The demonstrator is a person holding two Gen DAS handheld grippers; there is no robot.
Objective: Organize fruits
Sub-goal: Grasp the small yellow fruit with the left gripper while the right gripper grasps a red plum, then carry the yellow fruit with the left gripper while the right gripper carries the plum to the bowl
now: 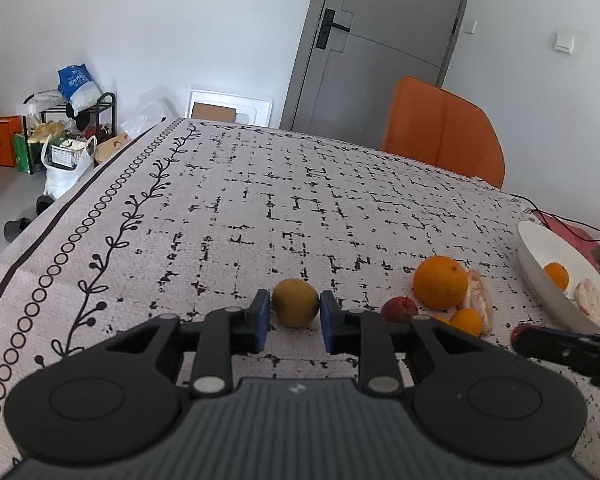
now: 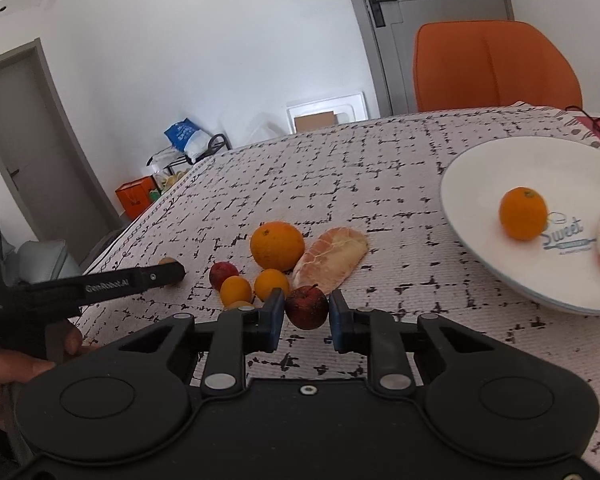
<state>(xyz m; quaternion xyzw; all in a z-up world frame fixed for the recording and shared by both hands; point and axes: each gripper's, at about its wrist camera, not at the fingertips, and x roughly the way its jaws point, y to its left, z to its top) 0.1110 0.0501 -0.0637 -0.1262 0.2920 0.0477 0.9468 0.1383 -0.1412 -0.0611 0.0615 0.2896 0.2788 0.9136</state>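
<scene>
Tablecloth point(image 1: 340, 200) lies bare beyond fruit-clamping left gripper point(image 1: 295, 312), right gripper point(image 2: 306, 308).

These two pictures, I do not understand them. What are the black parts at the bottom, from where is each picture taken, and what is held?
A person holds two hand grippers, each carrying a forward-looking camera. The black left gripper, seen by its own camera, is closed on a round yellow-brown fruit. The black right gripper, in the other picture, is closed on a dark red apple. On the patterned tablecloth lie a large orange, small oranges, a red fruit and a peeled citrus piece. The white plate holds another small orange.
</scene>
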